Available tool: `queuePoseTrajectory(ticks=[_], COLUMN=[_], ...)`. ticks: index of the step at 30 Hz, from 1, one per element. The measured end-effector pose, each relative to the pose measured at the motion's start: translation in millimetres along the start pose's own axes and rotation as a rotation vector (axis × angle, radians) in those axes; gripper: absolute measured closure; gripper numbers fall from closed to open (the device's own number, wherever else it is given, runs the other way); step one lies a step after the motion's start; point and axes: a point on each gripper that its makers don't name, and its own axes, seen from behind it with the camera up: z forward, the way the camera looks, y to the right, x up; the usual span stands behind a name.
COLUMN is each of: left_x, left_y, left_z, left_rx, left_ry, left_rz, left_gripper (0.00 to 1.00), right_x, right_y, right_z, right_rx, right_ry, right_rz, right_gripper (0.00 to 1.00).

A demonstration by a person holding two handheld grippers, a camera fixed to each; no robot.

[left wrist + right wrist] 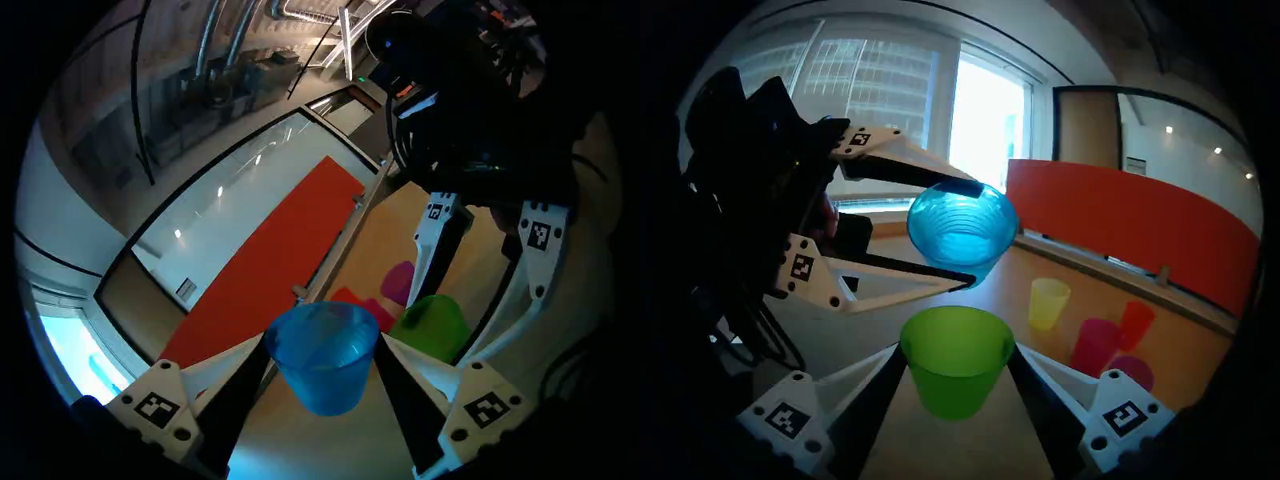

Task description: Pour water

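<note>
Left tongs (pixel 322 346) clamp a blue cup (pixel 324 364), right tongs (pixel 958 356) a green cup (pixel 956 372). Right gripper view catches blue tipped above green, with a yellow cup (pixel 1046 302) toward the bench's (pixel 1016 268) far edge.

**Spare cups and the room in front of me**

On the wooden surface (pixel 1004 292) I see a yellow cup (pixel 1048 302) standing upright. An orange cup (pixel 1136 322), a magenta cup (pixel 1094 344) and a pink cup (pixel 1132 372) cluster near it. A red partition (pixel 1136 216) runs behind them, beside a bright window (pixel 988 120).
</note>
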Motion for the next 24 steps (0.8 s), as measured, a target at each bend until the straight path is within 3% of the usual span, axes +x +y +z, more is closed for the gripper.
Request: queuePoseTrajectory(ticks=[24], left_x=[-4.1], left_y=[-0.1], left_z=[6.4], left_rx=[0.017], left_ry=[0.001], left_rz=[0.068], left_gripper=[0.12], right_x=[-1.0], right_y=[5.2], right_z=[1.6], right_rx=[-0.006], right_ry=[-0.002], right_rz=[-0.002], right_gripper=[0.08])
